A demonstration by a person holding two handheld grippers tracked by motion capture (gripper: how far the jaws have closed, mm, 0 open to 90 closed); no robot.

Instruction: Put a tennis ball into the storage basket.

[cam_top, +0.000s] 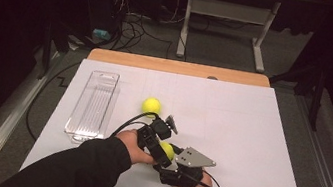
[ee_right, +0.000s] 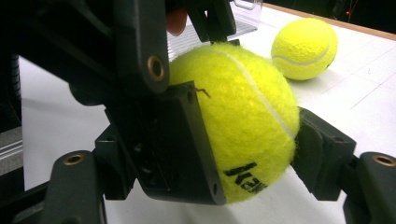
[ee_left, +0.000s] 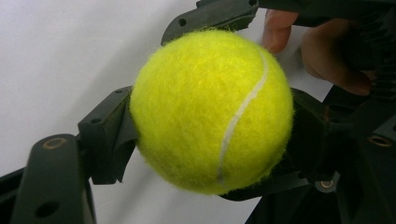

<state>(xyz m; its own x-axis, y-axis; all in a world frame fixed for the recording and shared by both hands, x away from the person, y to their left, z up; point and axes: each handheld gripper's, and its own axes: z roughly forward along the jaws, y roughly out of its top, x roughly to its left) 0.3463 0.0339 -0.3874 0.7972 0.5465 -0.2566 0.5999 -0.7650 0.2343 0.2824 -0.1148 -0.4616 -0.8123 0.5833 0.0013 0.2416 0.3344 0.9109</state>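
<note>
**Q:** High view first — what sits nearest the person?

**A:** Two hands meet at the near edge of the white table (cam_top: pixel 246 151). The right gripper (cam_top: pixel 171 161) and the left gripper (cam_top: pixel 160 143) both clamp one tennis ball (cam_top: pixel 166 149), held between them just above the sheet.

**Q:** Is the grip firm?

**A:** Left gripper view puts the held ball (ee_left: pixel 210 109) tight between black jaws on either side. Right gripper view has its own jaws pressed on the ball (ee_right: pixel 238 121) too — the other gripper's jaw overlaps from the left.

**Q:** And farther off?

**A:** A second tennis ball (cam_top: pixel 151 105) lies loose mid-table; a clear plastic tray (cam_top: pixel 93 106) stands well to its left.
</note>
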